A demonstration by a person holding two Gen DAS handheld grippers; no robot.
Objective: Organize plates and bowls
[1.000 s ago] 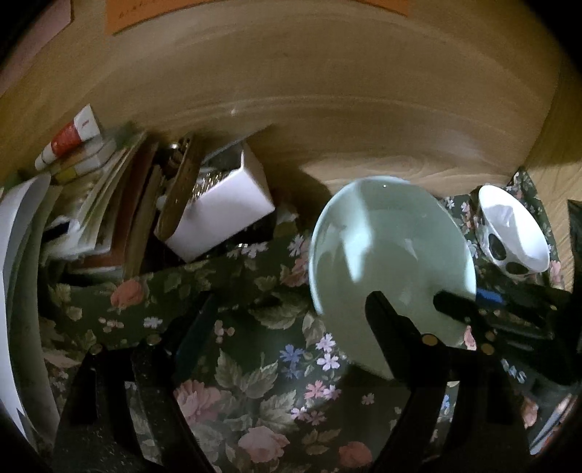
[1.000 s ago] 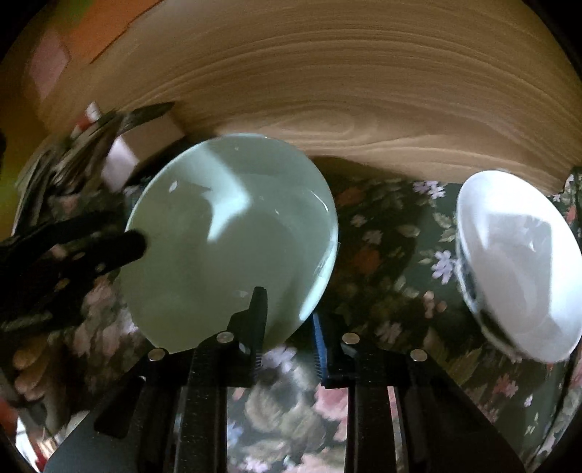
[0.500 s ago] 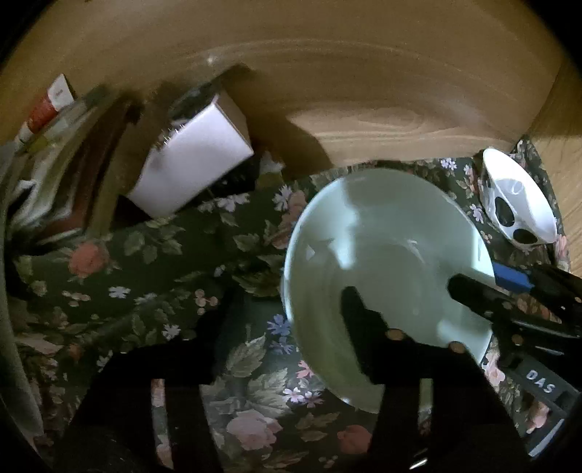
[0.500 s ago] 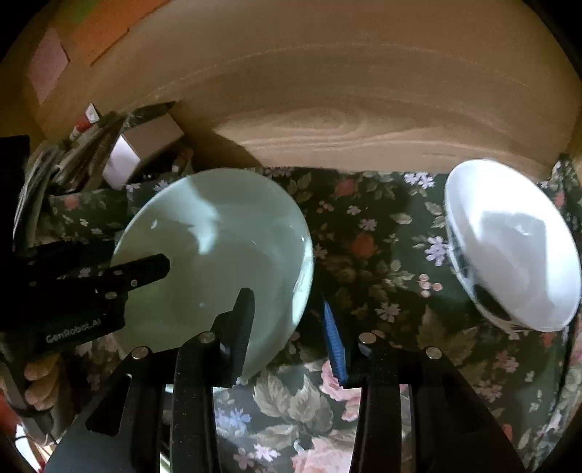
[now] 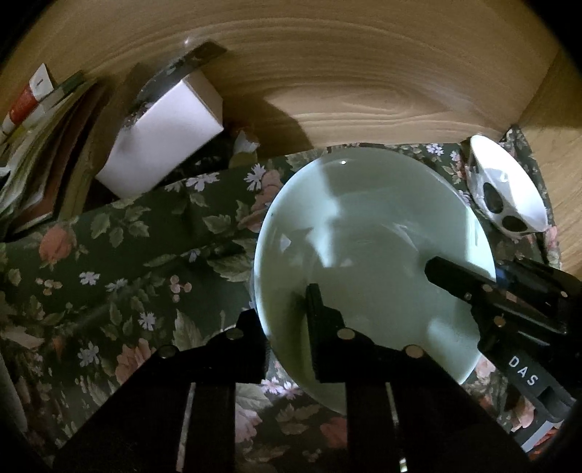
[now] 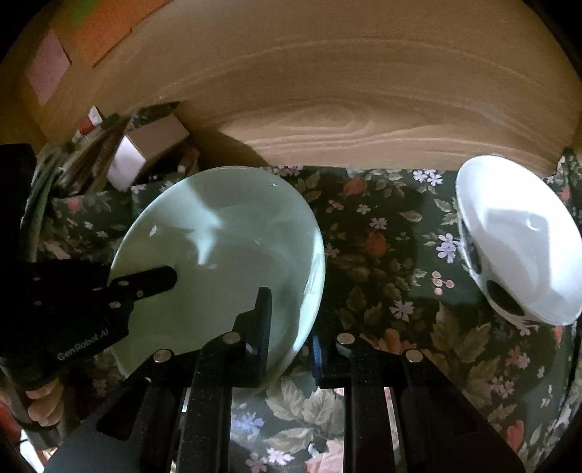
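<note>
With both claws clamped, left claw and right claw pinch plate.

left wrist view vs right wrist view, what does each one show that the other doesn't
Only the left wrist view: the white box's broad face beside the stack of books.
Only the right wrist view: orange and pink papers on the wooden wall, and fingers behind the left gripper.
Both: the pale green plate, gripped at its rim by both grippers, the white bowl and the floral cloth.
</note>
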